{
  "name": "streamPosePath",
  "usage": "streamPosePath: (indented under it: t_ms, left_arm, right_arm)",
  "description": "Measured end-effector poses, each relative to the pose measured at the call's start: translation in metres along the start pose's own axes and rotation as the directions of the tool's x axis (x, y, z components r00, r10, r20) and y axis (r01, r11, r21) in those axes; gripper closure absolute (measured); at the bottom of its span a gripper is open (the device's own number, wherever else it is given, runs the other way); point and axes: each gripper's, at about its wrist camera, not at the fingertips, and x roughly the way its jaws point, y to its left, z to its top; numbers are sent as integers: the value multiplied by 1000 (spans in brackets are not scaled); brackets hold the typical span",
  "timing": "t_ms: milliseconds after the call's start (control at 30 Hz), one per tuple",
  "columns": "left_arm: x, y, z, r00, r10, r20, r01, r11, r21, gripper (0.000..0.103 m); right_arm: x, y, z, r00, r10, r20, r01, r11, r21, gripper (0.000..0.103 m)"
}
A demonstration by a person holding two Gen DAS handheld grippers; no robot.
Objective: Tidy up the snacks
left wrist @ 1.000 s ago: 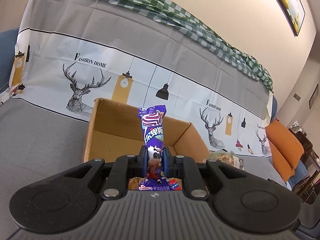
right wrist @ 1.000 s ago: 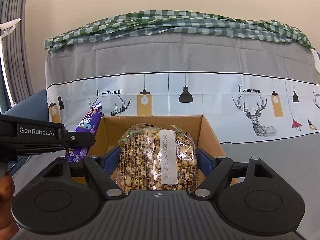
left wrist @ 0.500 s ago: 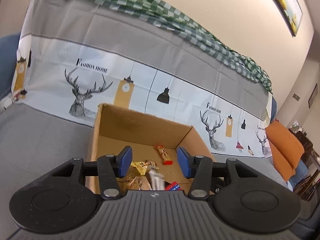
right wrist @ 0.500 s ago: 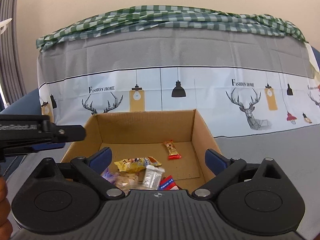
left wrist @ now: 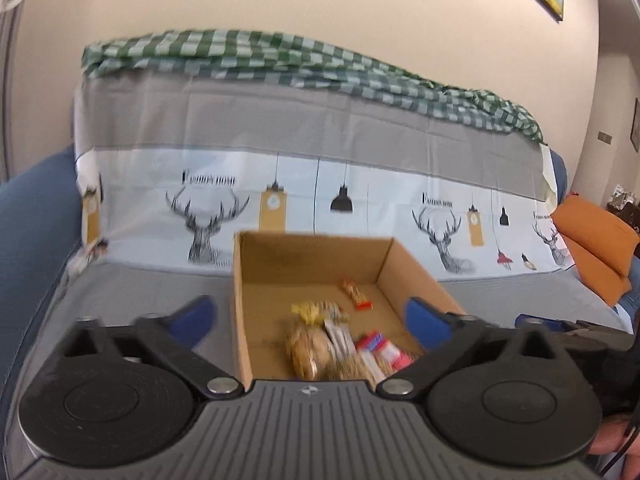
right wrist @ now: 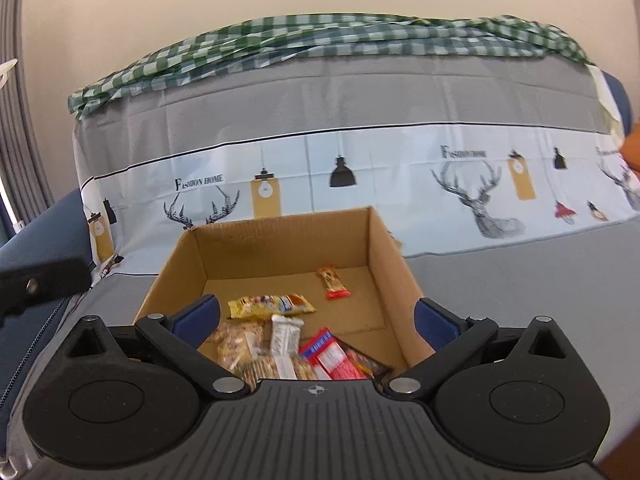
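Observation:
An open cardboard box (left wrist: 312, 256) (right wrist: 280, 240) stands on the grey sofa seat. Inside lie several snacks: a yellow packet (right wrist: 270, 305), a small red bar (right wrist: 333, 282), a silver sachet (right wrist: 285, 333), a red packet (right wrist: 330, 358) and a clear bag of nuts (right wrist: 236, 346); the same pile shows blurred in the left wrist view (left wrist: 336, 344). My left gripper (left wrist: 312, 316) is open and empty above the box's near edge. My right gripper (right wrist: 316, 316) is open and empty over the box's near side.
The sofa back carries a grey and white deer-print cover (right wrist: 344, 168) with a green checked cloth (right wrist: 320, 36) on top. An orange cushion (left wrist: 592, 248) lies at the right. The left gripper's body (right wrist: 40, 284) shows at the left edge of the right wrist view.
Both grippers opened: the purple candy packet and the bag of nuts dropped into the box. Both grippers have since pulled back, and the left one opened wider and swung right.

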Motion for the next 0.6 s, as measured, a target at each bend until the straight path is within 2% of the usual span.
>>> streamPosePath:
  t_ms: [67,133,233,300,367,600]
  left_arm:
    - [-1,3,-19,998,-20,-59,18,999,-44,1]
    - [4,8,-42,994,-14,-111,5,997,-77,1]
    - [23,13,-58,974,79,-215,-91,995,-48,1]
    - [29,16,-59,973,120,-196,-126,992,-20,1]
    - [34,18,-58,972,157,-177,-158,987,12,1]
    - [47,23,-49,968,128,-214,-141,989,-45,1]
  right_arm:
    - [-11,-2,-10,1000,-10,-21,11,1000,5,1]
    - [-19,-1,-20,999,-24,-44,23,1000,-1,1]
    - [-19,5,-32,997,-38,-67,34,997,-69,1]
    - [-16,8,-37,996,-61,-69,52,990,-130,1]
    - [-11,6,-38,994,-76,-73,65,988,-143,1]
    - [-1,-5,-37,991,-40,-124,32,997,-66,1]
